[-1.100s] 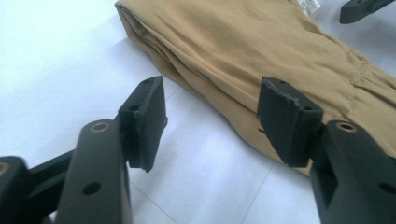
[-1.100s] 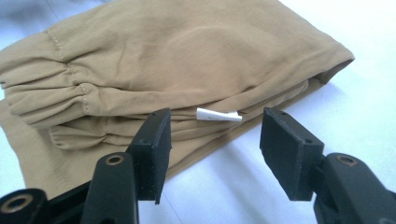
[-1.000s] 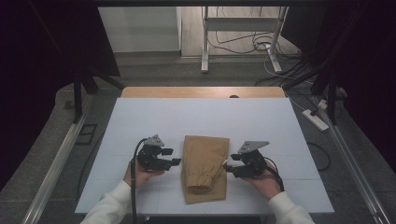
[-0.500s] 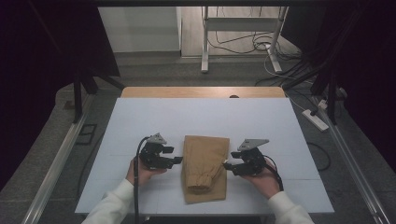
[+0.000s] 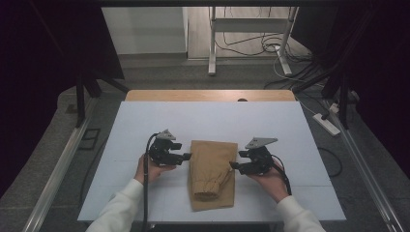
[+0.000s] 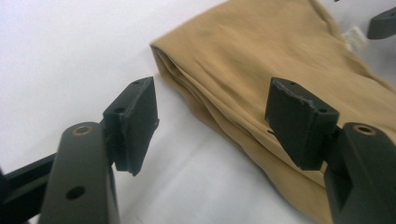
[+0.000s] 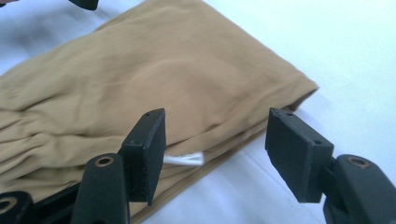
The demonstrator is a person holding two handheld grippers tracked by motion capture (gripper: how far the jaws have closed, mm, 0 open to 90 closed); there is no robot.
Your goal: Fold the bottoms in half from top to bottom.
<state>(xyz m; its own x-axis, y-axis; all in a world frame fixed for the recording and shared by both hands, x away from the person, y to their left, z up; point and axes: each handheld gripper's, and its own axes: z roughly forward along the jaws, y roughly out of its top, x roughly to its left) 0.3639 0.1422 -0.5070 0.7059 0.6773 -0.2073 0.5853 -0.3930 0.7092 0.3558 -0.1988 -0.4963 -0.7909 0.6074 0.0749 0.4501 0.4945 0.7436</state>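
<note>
Nearest to us, at the table's front edge, the folded tan garment (image 5: 212, 174) lies on the white table (image 5: 212, 121) with its long axis running away from us, its gathered cuff end toward us and its squarer folded end farther off. We hold the left gripper (image 5: 186, 157) just beside the garment's left long edge and the right gripper (image 5: 233, 166) just beside its right long edge — both point inward across the short axis, facing each other, and both sit about equally near the cloth. In the left gripper view the jaws stand wide with nothing pressed between them; the stacked fold of the garment (image 6: 280, 74) runs slantwise just ahead, passing behind the right pad, so the layered edge lies in front and a little to that side. These jaws have just been opening, and no cloth is caught in them. In the right gripper view the jaws are likewise wide and have just been opening, empty; the garment's (image 7: 154, 79) edge crosses the gap ahead of them, with a small white tag (image 7: 184, 159) peeping from the layers beside the left pad. We judge the coming move turns on this — each edge lies straight ahead of its own jaws, so a short inward push would bring either one onto the fold. Beyond the garment the table is bare to its wooden far edge (image 5: 208, 95).
</note>
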